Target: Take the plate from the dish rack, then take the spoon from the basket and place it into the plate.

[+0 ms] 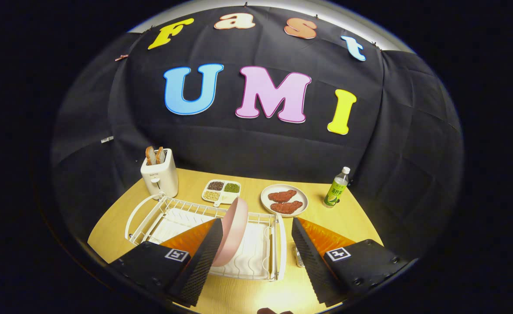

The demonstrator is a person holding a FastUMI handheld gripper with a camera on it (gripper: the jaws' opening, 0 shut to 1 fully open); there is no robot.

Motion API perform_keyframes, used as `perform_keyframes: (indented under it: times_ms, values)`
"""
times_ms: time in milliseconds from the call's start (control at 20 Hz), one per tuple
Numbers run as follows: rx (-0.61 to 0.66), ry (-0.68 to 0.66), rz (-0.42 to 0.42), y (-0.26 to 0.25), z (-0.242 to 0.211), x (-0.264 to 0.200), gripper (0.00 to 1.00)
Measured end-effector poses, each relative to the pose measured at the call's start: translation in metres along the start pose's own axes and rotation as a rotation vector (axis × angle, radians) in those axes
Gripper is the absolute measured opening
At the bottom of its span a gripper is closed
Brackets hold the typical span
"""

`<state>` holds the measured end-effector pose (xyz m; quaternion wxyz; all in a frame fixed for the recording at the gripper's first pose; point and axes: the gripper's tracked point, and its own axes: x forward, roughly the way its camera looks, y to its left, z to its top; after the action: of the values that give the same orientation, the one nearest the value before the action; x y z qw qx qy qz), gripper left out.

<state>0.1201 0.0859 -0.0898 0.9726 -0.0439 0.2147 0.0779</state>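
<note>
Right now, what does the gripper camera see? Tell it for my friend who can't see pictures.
The open gripper has a pink round plate standing on edge in a white wire dish rack between its fingers. Beyond it, a white toaster with bread, a white plate of brown meat pieces and a green bottle stand on the wooden table.

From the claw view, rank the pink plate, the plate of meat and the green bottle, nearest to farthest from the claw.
The claw is open.
1. Pink plate: upright in the dish rack, between the fingers, by the left one.
2. Plate of meat: beyond the rack, slightly right.
3. Green bottle: farthest, right, near the wall.
</note>
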Motion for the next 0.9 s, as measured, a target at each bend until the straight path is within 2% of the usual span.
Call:
perform_keyframes:
  times_ms: [250,550,600,650,700,750,900]
  values:
    - [-0.004,0.184,-0.020,0.017,-0.026,0.055,0.98]
    - [-0.041,0.290,-0.061,0.024,-0.052,0.090,0.94]
    - [-0.039,0.303,-0.078,0.021,-0.055,0.092,0.91]
    - [-0.031,0.310,-0.090,0.020,-0.058,0.096,0.81]
    - [-0.019,0.321,-0.097,0.020,-0.061,0.098,0.77]
    - [-0.006,0.336,-0.097,0.021,-0.065,0.099,0.62]
    - [0.004,0.346,-0.128,0.019,-0.067,0.100,0.35]
